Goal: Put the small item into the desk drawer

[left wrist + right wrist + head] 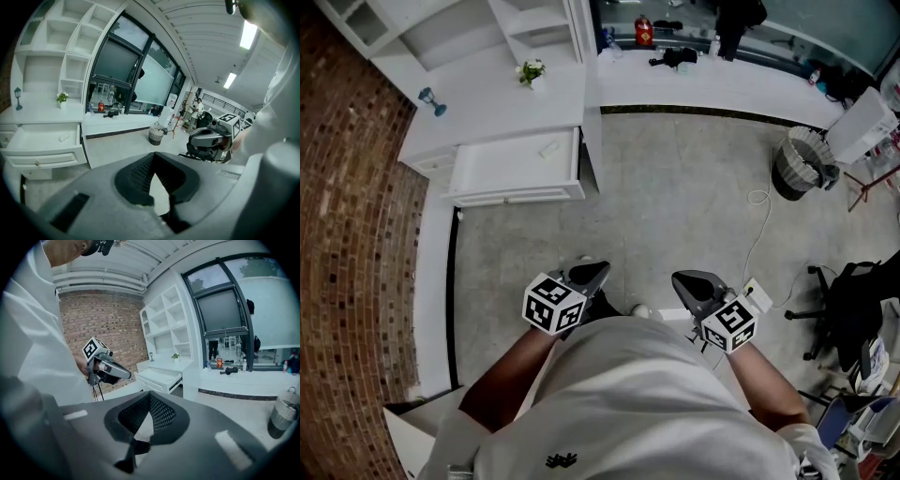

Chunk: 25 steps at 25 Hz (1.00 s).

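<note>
The white desk stands far ahead on the left, its drawer pulled open. A small pale item lies inside the drawer and also shows in the left gripper view. Both grippers are held close to the person's body, well short of the desk. My left gripper is shut, with nothing between its jaws. My right gripper also looks shut and empty. Each gripper shows in the other's view: the right gripper, the left gripper.
A small plant and a blue lamp figure stand on the desk top. A brick wall runs along the left. A striped waste bin, a floor cable and an office chair are to the right.
</note>
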Each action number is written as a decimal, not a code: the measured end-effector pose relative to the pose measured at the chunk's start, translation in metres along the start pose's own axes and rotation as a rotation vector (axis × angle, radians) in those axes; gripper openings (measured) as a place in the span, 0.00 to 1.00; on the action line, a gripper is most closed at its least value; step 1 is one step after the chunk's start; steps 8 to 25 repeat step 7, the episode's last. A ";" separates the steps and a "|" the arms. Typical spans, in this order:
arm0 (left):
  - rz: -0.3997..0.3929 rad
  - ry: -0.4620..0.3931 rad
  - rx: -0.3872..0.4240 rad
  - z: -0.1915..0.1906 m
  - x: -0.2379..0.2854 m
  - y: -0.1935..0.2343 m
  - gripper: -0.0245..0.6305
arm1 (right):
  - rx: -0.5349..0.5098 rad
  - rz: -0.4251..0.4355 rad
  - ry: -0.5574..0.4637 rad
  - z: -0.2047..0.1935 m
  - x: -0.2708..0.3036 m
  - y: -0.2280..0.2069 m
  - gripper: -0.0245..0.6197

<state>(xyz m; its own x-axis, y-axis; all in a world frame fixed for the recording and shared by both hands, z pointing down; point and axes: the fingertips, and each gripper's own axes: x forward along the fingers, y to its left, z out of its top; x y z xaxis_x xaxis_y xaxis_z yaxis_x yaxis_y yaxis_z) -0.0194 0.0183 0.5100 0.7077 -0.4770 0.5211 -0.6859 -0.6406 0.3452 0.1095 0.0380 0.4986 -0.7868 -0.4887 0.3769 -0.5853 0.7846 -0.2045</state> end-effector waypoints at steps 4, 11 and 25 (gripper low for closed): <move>0.004 0.007 0.000 0.002 0.001 0.000 0.05 | 0.001 0.006 -0.005 0.001 -0.001 -0.002 0.05; 0.005 0.010 0.001 0.002 0.003 0.000 0.05 | 0.000 0.009 -0.004 0.002 -0.001 -0.004 0.05; 0.005 0.010 0.001 0.002 0.003 0.000 0.05 | 0.000 0.009 -0.004 0.002 -0.001 -0.004 0.05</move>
